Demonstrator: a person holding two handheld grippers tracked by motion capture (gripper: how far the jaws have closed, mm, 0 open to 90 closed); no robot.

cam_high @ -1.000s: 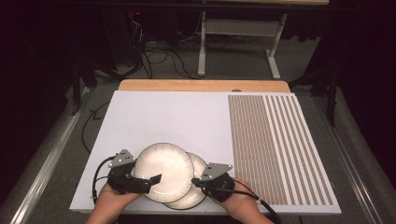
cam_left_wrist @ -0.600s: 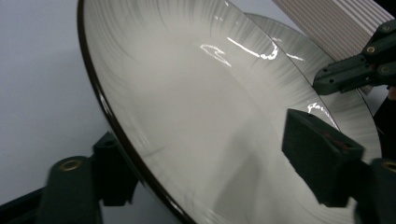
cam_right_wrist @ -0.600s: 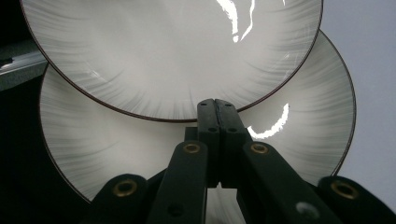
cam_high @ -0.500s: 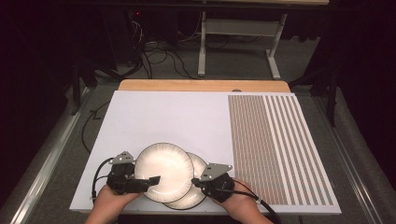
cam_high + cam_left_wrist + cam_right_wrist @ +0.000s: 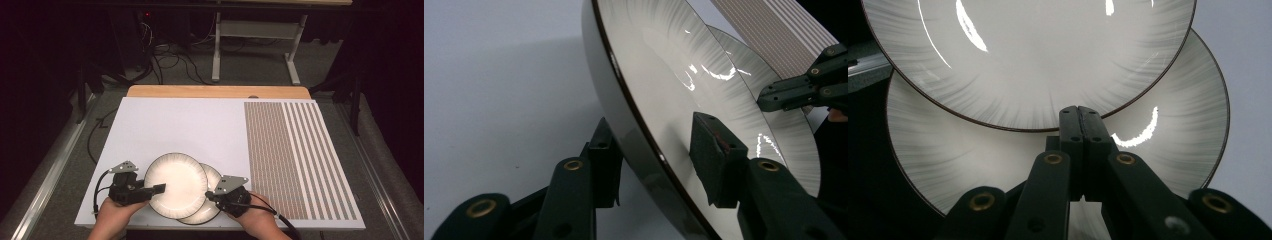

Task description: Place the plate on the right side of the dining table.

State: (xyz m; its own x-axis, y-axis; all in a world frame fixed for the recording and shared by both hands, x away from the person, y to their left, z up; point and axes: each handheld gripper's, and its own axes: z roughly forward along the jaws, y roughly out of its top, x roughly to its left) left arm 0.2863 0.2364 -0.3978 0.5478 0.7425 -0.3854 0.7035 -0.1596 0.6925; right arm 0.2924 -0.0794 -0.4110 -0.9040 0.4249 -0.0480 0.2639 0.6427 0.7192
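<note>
At the near edge of the white surface (image 5: 170, 125), two pale plates with fine grey ray markings and thin dark rims overlap. The upper plate (image 5: 175, 185) sits left of and partly on top of the lower plate (image 5: 212, 207), whose right part shows beneath it.

The left claw (image 5: 159, 188) is clamped on the near-left rim of the upper plate: in the left gripper view one jaw lies under the rim and the other presses on its inner face. That plate looks tilted, its rim raised off the surface there. The right claw (image 5: 210, 196) has its jaws together, pointing over the lower plate toward the upper plate's edge; in the right gripper view the closed tips seem to meet that edge, though contact cannot be told. A hand grips each gripper from the near side.

To the right, a brown-and-white striped panel (image 5: 295, 160) covers the surface. Beyond the far edge runs a wooden strip (image 5: 215, 91), then a dark floor with cables (image 5: 165, 55) and a white frame's legs (image 5: 295, 65).
</note>
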